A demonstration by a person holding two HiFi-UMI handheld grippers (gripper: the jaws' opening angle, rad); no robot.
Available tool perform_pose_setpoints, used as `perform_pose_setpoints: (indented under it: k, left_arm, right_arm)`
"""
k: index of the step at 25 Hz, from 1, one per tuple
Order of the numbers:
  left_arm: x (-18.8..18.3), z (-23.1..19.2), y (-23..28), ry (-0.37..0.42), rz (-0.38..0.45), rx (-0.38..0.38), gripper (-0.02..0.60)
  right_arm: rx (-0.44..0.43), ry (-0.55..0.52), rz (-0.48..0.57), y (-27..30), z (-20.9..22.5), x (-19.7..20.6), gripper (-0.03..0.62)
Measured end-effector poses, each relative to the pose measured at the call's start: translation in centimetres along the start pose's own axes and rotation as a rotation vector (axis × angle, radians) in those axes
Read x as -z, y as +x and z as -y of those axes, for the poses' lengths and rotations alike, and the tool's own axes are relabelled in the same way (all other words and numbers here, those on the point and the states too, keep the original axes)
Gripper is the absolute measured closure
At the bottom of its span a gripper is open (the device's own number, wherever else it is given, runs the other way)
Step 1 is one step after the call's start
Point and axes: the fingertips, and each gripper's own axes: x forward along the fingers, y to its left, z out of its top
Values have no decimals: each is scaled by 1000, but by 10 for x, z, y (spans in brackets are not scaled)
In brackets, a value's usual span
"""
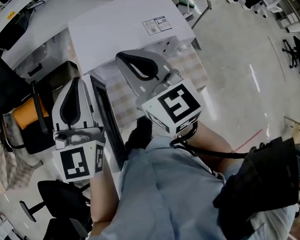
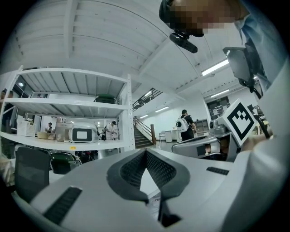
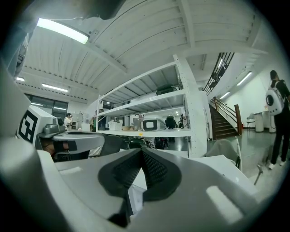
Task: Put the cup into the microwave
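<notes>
No cup shows in any view. The white microwave [image 1: 128, 26] stands on a checked tabletop [image 1: 190, 68] ahead of me, seen from above. A dark panel [image 1: 108, 120], which looks like its door swung open, runs toward me between the two grippers. My left gripper [image 1: 77, 82] is held level to the left of that panel; its jaws meet at the tips [image 2: 146, 152], shut and empty. My right gripper [image 1: 123, 57] is held level over the table just below the microwave, also shut with nothing between its jaws [image 3: 141, 152].
Black office chairs [image 1: 58, 195] and an orange object [image 1: 29, 112] stand at the left. A black bag [image 1: 267, 180] hangs at my right side. Both gripper views look out at white shelving [image 2: 72, 106] [image 3: 154, 108], stairs [image 3: 224, 122] and people far off.
</notes>
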Motion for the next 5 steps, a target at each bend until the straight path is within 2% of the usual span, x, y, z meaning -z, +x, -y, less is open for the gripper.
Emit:
perform_pose_setpoints:
  k: [5]
  left_arm:
    - [1, -1, 7, 10, 1, -2, 577]
  right_arm:
    - [-14, -4, 7, 8, 6, 0, 592]
